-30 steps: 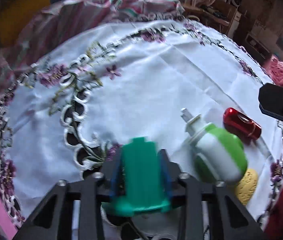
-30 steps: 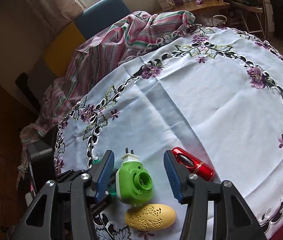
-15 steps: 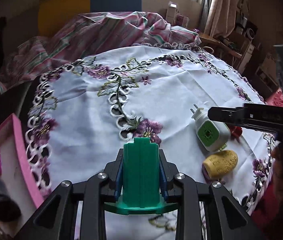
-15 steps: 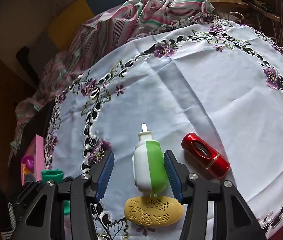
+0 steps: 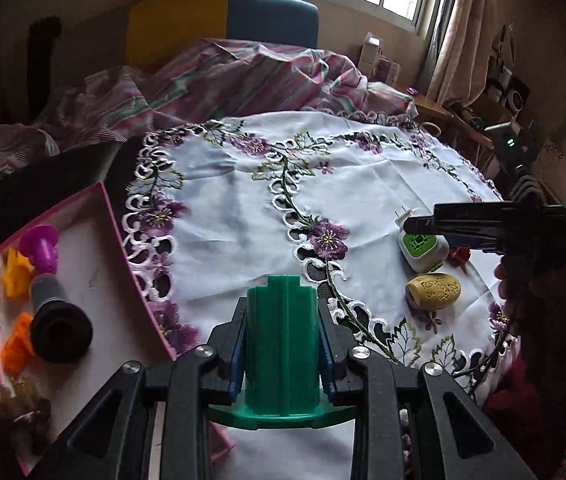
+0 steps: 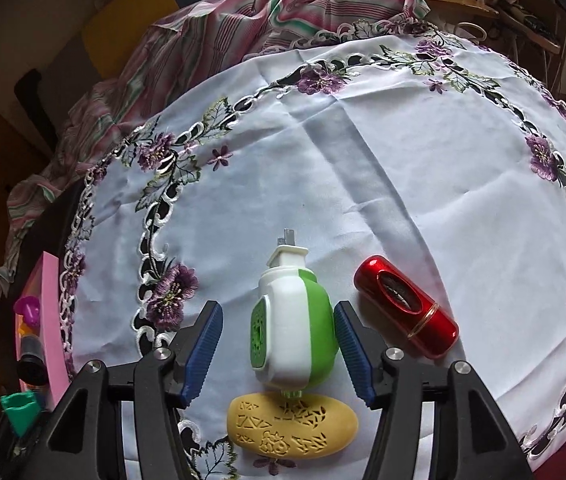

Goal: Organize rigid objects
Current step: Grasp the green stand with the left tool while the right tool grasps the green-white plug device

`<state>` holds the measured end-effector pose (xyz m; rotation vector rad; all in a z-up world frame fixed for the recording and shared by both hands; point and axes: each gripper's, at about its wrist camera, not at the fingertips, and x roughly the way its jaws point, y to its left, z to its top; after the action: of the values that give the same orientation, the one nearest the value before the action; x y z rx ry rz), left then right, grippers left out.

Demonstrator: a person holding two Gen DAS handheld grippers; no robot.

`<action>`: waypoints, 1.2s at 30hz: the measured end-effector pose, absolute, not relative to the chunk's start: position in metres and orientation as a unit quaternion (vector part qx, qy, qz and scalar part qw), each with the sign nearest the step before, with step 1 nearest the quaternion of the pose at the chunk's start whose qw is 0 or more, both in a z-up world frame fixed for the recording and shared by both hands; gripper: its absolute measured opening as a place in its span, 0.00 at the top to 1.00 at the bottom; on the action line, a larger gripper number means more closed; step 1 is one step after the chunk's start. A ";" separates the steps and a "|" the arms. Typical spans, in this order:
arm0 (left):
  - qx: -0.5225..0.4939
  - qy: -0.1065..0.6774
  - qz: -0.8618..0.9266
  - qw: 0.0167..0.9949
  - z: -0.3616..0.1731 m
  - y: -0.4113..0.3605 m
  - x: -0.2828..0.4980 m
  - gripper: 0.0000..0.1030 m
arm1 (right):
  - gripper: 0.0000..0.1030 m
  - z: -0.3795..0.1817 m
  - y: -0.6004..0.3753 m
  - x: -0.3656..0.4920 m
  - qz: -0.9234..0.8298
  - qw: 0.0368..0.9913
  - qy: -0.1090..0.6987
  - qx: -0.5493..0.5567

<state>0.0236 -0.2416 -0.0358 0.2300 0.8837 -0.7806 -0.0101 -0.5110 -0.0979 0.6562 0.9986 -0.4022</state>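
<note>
Writing shows nowhere (none legible): left gripper [image 5: 282, 350] clamps green piece [image 5: 281, 344]; right gripper [image 6: 279, 354], just widening, straddles plug-in [image 6: 293, 334] untouched.

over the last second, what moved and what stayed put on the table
The left gripper, still shut on the green piece, has swung away from the objects toward the pink tray. The right gripper turned around the green-and-white plug-in, and its jaws have just been opening, pads clear of it. The plug-in, yellow case and red case stayed on the tablecloth.
</note>
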 end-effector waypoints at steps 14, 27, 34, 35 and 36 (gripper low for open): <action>0.091 0.392 -0.300 0.865 -0.015 -0.177 0.021 0.71 | 0.49 -0.123 -0.482 0.022 -0.212 0.797 0.548 0.141; 0.061 0.391 -0.243 0.886 -0.014 -0.126 0.027 0.71 | 0.49 -0.123 -0.485 0.020 -0.204 0.795 0.545 0.171; 0.050 0.400 -0.230 0.886 -0.019 -0.110 0.028 0.71 | 0.49 -0.124 -0.481 0.021 -0.207 0.798 0.544 0.156; 0.048 0.402 -0.228 0.885 -0.020 -0.108 0.028 0.71 | 0.49 -0.124 -0.481 0.021 -0.207 0.799 0.544 0.154; 0.049 0.402 -0.225 0.886 -0.021 -0.105 0.029 0.71 | 0.49 -0.124 -0.481 0.021 -0.207 0.799 0.544 0.153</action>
<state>0.0285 -0.1054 -0.0214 0.1010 0.8366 -0.4676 0.0208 -0.4809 -0.1240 0.3288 1.1670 -0.4442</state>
